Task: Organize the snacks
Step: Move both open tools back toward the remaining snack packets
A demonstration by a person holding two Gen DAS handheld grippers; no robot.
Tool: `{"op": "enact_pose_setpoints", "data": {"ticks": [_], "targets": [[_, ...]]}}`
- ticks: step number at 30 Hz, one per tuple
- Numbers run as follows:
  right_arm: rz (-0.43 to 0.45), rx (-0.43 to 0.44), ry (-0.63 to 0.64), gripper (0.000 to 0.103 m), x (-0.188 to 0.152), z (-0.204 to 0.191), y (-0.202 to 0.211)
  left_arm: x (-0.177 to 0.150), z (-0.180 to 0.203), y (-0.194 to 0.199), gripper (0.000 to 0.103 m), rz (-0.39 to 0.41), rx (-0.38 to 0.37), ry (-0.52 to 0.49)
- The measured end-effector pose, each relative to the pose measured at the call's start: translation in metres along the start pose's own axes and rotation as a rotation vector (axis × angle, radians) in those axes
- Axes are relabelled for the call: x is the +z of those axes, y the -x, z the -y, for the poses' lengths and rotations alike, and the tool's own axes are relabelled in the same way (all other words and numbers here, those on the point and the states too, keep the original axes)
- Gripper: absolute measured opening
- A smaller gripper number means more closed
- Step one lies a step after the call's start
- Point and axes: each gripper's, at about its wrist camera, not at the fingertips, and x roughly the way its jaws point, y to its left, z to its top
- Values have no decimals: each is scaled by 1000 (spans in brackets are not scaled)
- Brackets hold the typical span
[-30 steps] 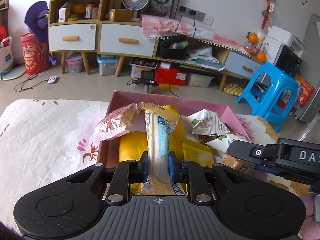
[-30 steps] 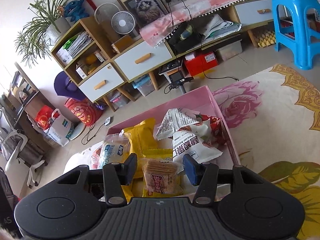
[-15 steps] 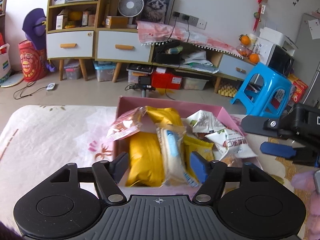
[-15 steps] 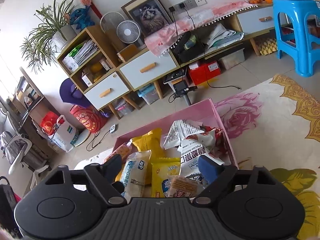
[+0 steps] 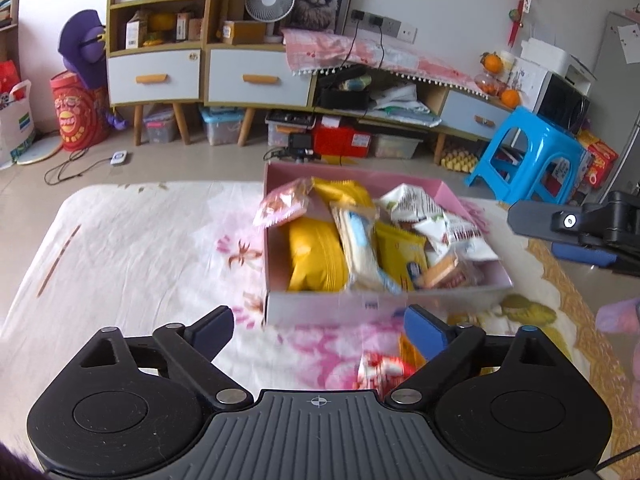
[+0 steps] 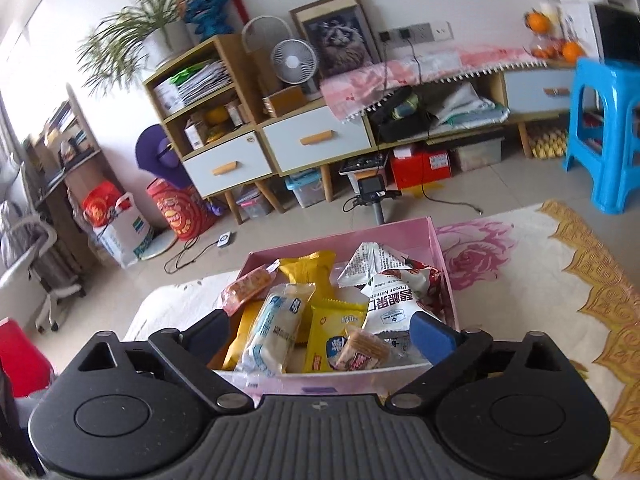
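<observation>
Floral-cloth counter (image 5: 132, 248) carries the pink box (image 5: 384, 304), near its far edge, full of snack packets. Left gripper (image 5: 318, 330): jaws opening, nothing between them. Right gripper (image 6: 320, 330): same, hanging over the box's near wall. Only left view shows a red-and-yellow packet (image 5: 380, 368) loose on the counter, short of the box.

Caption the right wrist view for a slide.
Right gripper, jaws opening and empty, above pink box of snack packets.
</observation>
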Motion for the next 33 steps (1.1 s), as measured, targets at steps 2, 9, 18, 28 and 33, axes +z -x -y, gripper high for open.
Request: {"op": "enact_pose_setpoints", "data": {"ticks": [2,9,18,28,33], "targets": [[2,1,23,94,-3,-2,7,-7,-1,7,97,-4,2,-12],[-2,-2,103,95,-15,-7,23,-32,-8,19,99,-17,-5,-57],[-72,0,243,95,-47,-13,19,-65,-6,18,99,-15,-33,-186],[-138,-73,286,95,-74,5,0,-74,1,-5,99,34,-130,-205],[-167,-108,267,95,-81,17,-11,-69,6,-19,98,31,-165,-170]]}}
